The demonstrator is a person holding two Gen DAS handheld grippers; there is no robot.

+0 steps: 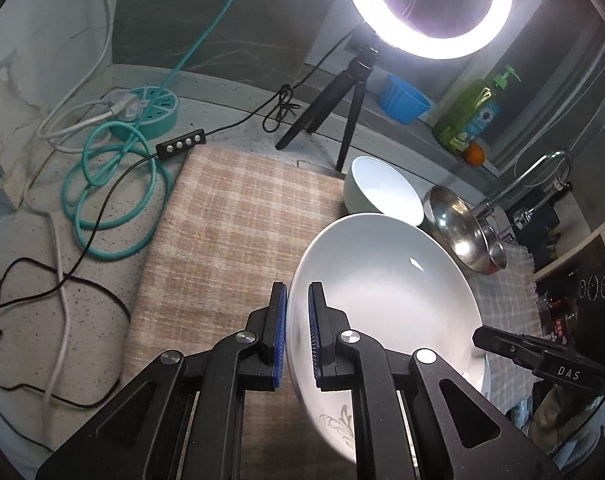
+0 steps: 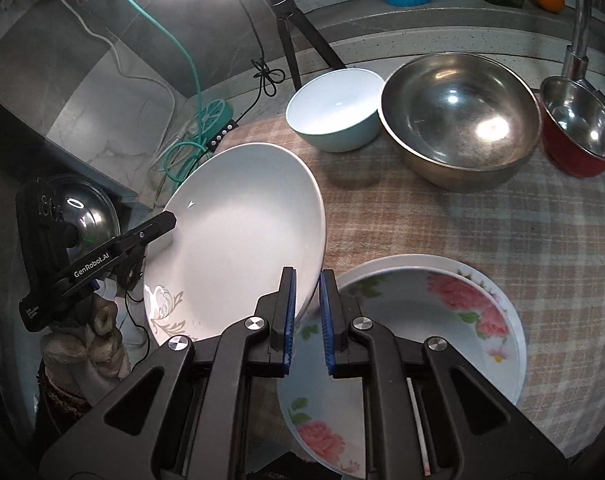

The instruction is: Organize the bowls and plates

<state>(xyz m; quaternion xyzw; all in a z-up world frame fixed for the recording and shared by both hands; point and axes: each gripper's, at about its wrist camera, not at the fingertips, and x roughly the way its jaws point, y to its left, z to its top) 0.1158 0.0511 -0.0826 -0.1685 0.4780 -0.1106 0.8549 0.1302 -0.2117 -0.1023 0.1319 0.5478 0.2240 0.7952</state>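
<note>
A white plate (image 1: 386,300) with a grey leaf print is held tilted above the checked cloth (image 1: 230,240). My left gripper (image 1: 298,336) is shut on its left rim. My right gripper (image 2: 306,312) is shut on its opposite rim; the plate (image 2: 242,240) fills the left of the right wrist view. Below the right gripper lies a floral plate (image 2: 442,320) on the cloth (image 2: 462,224). A pale blue bowl (image 2: 336,114), a large steel bowl (image 2: 460,120) and a red steel-lined bowl (image 2: 578,132) stand at the back. The left gripper (image 2: 158,224) shows at the plate's far rim.
A ring light on a tripod (image 1: 426,4) stands behind the cloth. Teal and white cables (image 1: 114,184) and a round power strip (image 1: 150,108) lie at the left. A blue cup (image 1: 402,98), a soap bottle (image 1: 470,114) and an orange (image 1: 473,155) sit on the back ledge. A tap (image 2: 580,16) is at the right.
</note>
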